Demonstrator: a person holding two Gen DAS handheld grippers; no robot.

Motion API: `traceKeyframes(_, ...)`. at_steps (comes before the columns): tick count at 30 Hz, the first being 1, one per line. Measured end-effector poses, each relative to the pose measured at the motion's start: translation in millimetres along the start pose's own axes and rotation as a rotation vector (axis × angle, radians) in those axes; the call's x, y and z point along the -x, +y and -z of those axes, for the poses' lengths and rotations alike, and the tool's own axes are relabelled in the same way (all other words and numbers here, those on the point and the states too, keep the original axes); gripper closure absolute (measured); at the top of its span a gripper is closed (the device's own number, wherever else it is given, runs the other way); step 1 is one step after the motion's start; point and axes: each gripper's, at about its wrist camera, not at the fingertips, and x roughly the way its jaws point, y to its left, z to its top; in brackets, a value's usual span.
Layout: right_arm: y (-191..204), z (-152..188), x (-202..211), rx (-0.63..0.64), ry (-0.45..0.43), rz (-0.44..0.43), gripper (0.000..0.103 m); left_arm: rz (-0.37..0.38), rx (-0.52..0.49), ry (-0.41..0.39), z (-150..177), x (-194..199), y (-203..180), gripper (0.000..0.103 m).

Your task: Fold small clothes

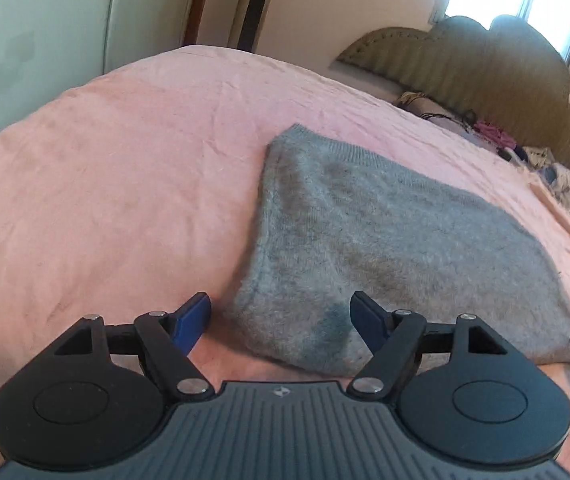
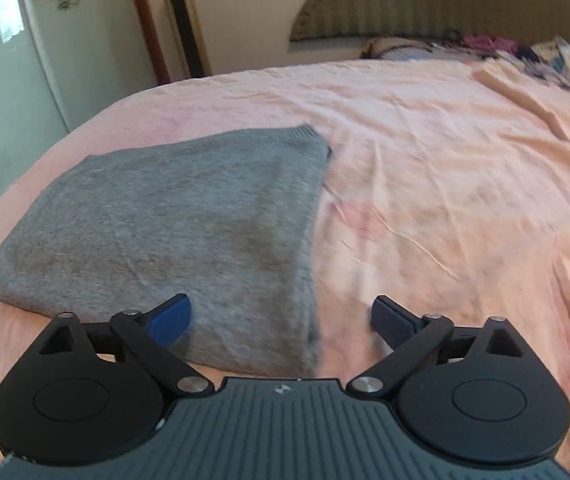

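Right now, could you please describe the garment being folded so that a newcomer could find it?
Look at the pink bed. Near its front edge lies a flat grey knit sweater. It is alone, apart from the colourful clothes pile by the headboard.

Your left gripper (image 1: 279,318) and right gripper (image 2: 281,320): both angled down, fingers (image 1: 193,320) spread wide, gripping nothing.

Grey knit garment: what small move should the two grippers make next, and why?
Probably lower both and pinch the near edge. The grey knit garment lies flat on the pink bedsheet; the left gripper and right gripper hang open over its two near corners, gripping nothing.
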Motion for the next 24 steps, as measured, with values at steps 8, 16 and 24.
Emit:
traceKeyframes(8,3.3,-11.2,12.9,0.022,0.021,-0.096,0.090,0.158,0.073,0.059,-13.2,18.5,7.5,0.091)
traceKeyframes(16,-30.8,0.9,21.5,-0.036,0.059,-0.029,0.092,0.090,0.035,0.064,-6.5,28.1,28.8,0.094)
traceKeyframes(24,18.9,-47.0,12.8,-0.057,-0.142,-0.178,0.022,0.064,-0.147,-0.174,-25.7,6.0,-60.4,0.012)
